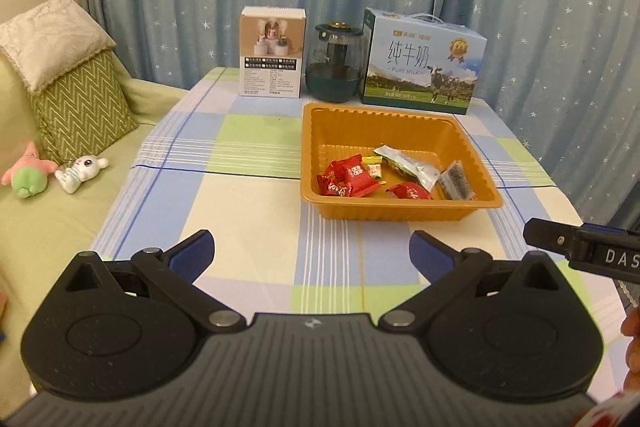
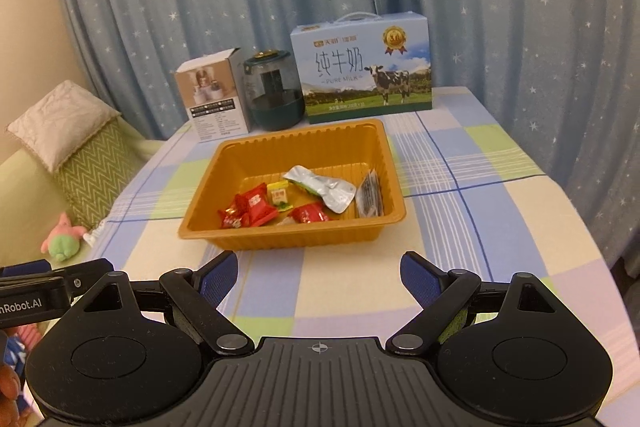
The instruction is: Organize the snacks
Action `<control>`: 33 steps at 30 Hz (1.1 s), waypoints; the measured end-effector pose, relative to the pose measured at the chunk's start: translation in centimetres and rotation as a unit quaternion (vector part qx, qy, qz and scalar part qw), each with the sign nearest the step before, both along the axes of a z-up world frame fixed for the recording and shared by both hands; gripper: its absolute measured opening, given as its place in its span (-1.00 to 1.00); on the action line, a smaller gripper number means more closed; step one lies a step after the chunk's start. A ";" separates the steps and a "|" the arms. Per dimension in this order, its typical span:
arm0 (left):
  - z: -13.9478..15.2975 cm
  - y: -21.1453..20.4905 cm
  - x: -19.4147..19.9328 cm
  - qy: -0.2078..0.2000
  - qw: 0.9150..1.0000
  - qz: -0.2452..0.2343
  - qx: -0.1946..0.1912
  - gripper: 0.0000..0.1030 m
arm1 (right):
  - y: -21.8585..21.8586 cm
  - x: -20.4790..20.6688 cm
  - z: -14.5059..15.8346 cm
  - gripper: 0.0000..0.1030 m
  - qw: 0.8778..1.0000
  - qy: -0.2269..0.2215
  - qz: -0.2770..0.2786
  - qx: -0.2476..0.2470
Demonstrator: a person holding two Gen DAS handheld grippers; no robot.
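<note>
Both tools hang released short of the tray: left tool, then right tool. Snacks lie loose inside the tray's near half. Reaching in clumsily could catch its thin rim and tip or slide it.

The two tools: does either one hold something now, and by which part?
Nothing is held. The left tool and right tool are both open; the snacks lie in the tray.
</note>
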State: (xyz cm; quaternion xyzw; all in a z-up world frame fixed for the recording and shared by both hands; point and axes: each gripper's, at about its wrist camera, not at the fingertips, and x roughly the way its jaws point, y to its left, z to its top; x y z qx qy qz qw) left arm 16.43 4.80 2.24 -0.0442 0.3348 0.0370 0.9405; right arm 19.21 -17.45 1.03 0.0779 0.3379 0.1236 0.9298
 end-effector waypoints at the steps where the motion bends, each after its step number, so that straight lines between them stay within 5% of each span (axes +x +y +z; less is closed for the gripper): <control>1: 0.5 -0.2 -0.7 -0.001 1.000 0.001 0.000 1.00 | 0.0 -0.7 0.4 0.71 1.000 -0.002 0.000 -0.001; 18: 5.3 -2.5 -10.5 -0.012 1.000 0.007 0.008 1.00 | -0.6 -11.4 4.5 0.71 0.999 -0.011 0.022 -0.023; 33: 5.2 -3.4 -14.5 -0.006 1.000 0.001 0.003 1.00 | -1.6 -16.0 5.6 0.71 0.999 -0.012 0.017 -0.026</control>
